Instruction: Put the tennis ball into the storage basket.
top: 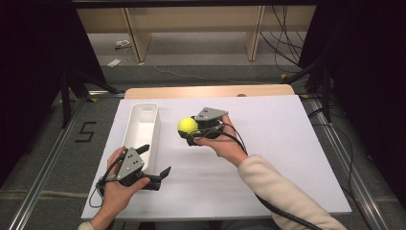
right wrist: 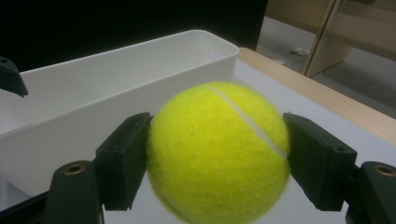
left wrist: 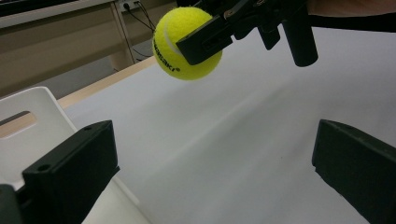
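- So: tennis ball sits clamped between the right gripper's jaws, one pad on each side at about its widest line, held up off the table.
- Handling call: light, felt-covered, springy. Felt gives good friction, so slip risk looks low; squeeze too hard and it will likely pop out, squeeze off-centre and it rolls out of the pads.
- Best hold is what's there now: across the middle, pads opposite each other. No edge or handle to use, so any diameter works.
- Not fragile; a short drop should only mean a bounce and a roll.
- White bin lies just beyond the right jaws, open side up, long wall facing them. Probable drop target.
- Release low inside the bin, or the ball may bounce back out.
- Left gripper has jaws spread wide with nothing between them, low by the bin's near end, apart from the ball.
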Motion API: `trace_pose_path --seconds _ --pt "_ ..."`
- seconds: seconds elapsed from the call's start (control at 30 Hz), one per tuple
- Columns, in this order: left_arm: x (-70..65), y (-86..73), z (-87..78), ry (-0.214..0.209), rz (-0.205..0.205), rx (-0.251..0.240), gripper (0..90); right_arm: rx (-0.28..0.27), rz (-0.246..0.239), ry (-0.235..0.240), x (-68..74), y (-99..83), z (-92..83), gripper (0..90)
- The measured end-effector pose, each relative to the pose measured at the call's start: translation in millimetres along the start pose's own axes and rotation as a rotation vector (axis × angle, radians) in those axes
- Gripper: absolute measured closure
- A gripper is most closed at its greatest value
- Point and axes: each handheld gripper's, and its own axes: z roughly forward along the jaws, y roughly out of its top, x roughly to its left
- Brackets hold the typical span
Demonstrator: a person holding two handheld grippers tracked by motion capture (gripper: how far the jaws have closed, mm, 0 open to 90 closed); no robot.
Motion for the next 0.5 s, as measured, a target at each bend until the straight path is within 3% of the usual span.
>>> trace_pose_path --seconds 0.5 --pt "-0.4 0.3 -0.1 -0.002 0.0 -0.001 0.0 0.001 -0.001 0.005 0.5 5.0 6.6 27.3"
